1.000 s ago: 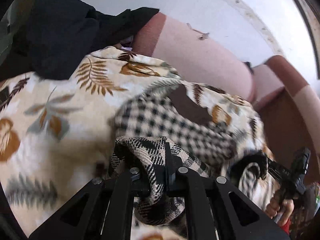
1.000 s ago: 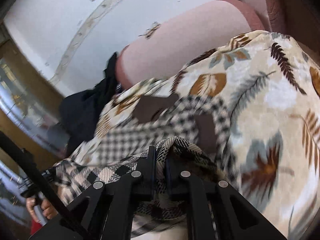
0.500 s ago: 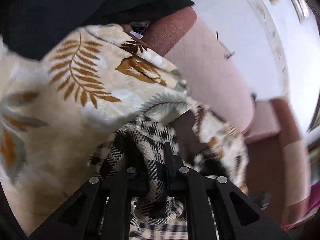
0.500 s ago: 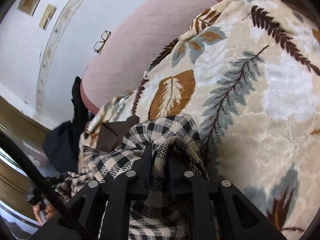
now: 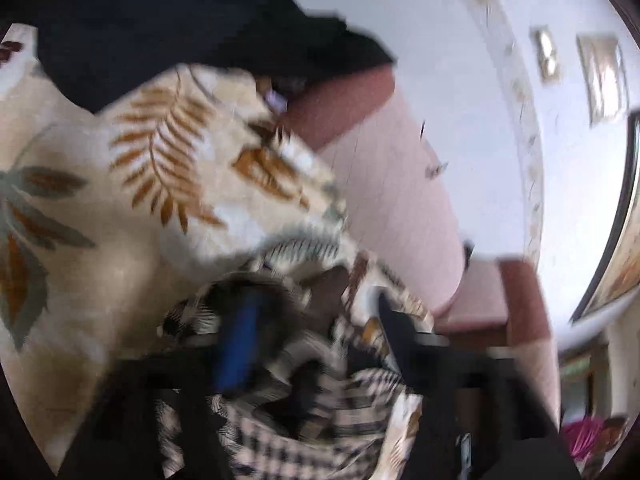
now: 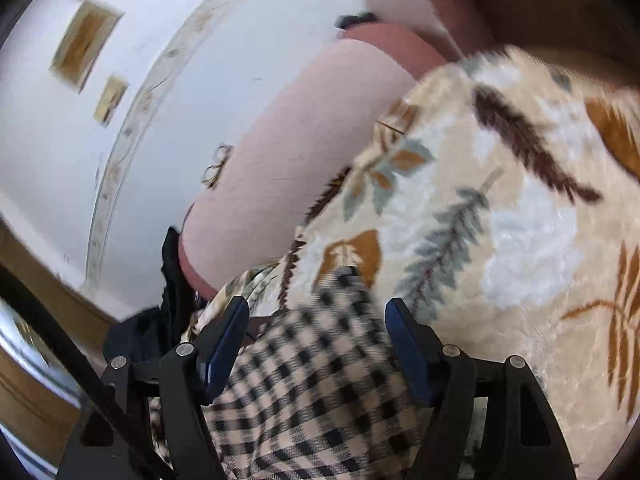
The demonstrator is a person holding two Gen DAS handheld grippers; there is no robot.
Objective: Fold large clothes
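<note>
1. Right gripper (image 6: pixel 316 344): jaws wide apart, just been opening, checked cloth (image 6: pixel 312 392) lying loose between the blue pads, not pinched.
2. Left gripper (image 5: pixel 316 344): blurry, jaws apart too, just been opening, same checked cloth bunched between them, no squeeze seen.
3. Checked cloth: resting on the leafy blanket (image 6: pixel 520 240), near its edge.
4. Behind the blanket: pink sofa back (image 6: pixel 288 152).
5. Black cloth (image 5: pixel 168 20): piled at the blanket's far corner, touching it.
6. Farther back: white wall (image 6: pixel 168 60) with small framed pictures (image 6: pixel 84 44).

We count one checked garment (image 6: pixel 320 392), lying on one leaf-print blanket (image 6: pixel 520 240). Also one dark garment (image 5: pixel 168 20) at the blanket's edge, and two frames (image 6: pixel 86 40) on the wall above it.
</note>
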